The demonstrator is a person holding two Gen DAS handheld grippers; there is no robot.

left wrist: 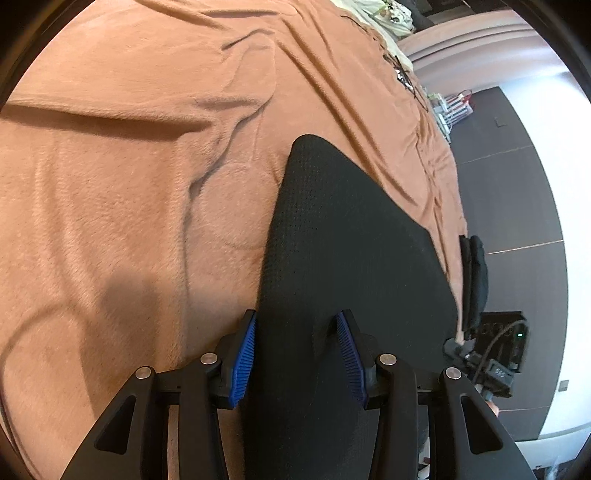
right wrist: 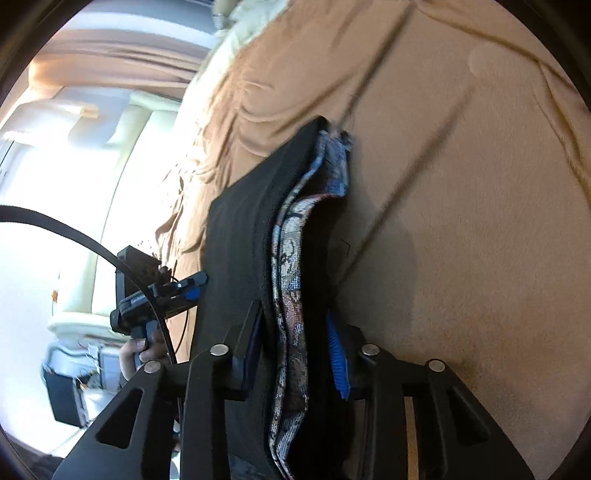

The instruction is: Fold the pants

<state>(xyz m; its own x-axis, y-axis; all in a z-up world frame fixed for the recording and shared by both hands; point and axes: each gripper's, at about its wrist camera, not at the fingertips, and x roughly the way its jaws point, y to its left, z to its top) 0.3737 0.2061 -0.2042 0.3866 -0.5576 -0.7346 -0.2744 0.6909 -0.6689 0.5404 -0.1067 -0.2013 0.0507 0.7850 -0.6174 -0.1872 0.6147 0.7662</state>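
The black mesh-knit pants (left wrist: 351, 229) hang in a folded bunch over the brown blanket (left wrist: 129, 184) on the bed. My left gripper (left wrist: 295, 317) is shut on them, and the black cloth fills the gap between its blue pads (left wrist: 243, 354). In the right wrist view the pants (right wrist: 240, 240) show several layers edge-on, with a grey-blue patterned inner layer (right wrist: 291, 277) between black ones. My right gripper (right wrist: 291, 314) is shut on this bunch; one blue pad (right wrist: 336, 354) shows and cloth covers the other finger. The left gripper (right wrist: 184, 291) and the hand (right wrist: 144, 350) holding it appear at the left.
The blanket (right wrist: 461, 184) is creased, with ridges running across the bed. The bed's edge drops to a dark floor (left wrist: 517, 184) on the right. Pale bedding (left wrist: 369, 22) lies at the far end. A white sofa (right wrist: 92, 258) stands by a bright window.
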